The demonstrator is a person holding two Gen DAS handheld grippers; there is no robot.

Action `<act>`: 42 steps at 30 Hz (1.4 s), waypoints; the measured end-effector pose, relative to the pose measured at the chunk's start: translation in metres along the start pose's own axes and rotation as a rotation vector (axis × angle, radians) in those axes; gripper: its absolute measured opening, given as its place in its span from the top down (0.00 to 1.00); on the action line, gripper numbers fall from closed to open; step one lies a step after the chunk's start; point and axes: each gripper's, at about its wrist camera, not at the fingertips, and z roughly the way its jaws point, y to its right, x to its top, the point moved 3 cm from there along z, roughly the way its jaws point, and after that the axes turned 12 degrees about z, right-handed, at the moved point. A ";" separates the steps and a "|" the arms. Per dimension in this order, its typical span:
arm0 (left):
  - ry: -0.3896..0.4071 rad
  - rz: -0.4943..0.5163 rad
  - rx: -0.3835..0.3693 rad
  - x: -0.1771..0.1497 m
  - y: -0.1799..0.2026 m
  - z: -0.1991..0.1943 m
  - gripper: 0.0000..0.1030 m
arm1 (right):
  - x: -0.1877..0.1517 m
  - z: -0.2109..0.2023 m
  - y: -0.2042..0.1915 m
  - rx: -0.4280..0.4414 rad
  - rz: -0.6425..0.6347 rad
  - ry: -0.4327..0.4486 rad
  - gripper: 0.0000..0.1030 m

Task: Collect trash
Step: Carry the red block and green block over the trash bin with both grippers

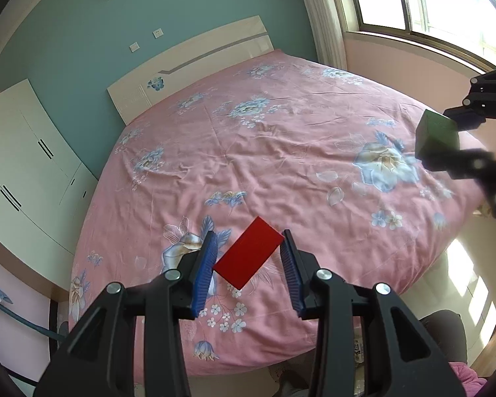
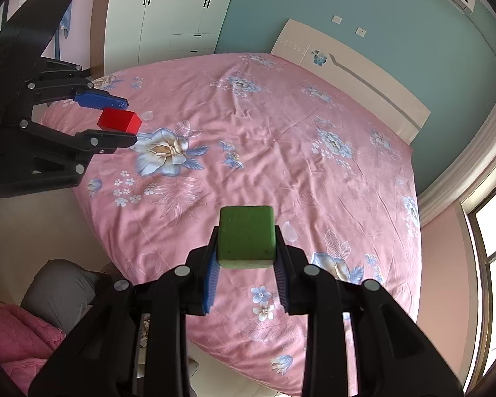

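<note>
Red block (image 1: 249,252) sits clamped cornerwise in the left hand-held gripper (image 1: 249,258) and a green block (image 2: 247,237) squarely in the right hand-held gripper (image 2: 247,258), both carried clear above the bed (image 1: 281,152), green at the left view's three o'clock, presumably bound for a bin.

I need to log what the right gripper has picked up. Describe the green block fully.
The green block is a chunky, roughly cubic piece with rounded edges and a matte, slightly speckled, foam-like surface; its underside edge looks paler. It sits upright between the right gripper's blue-padded fingers, which are shut on its two sides, holding it in the air above the pink floral bedspread. Nothing else touches it.
</note>
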 end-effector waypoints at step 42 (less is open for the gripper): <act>-0.167 -0.161 -0.161 -0.136 0.088 0.042 0.60 | -0.144 0.041 -0.055 0.161 0.123 -0.142 0.70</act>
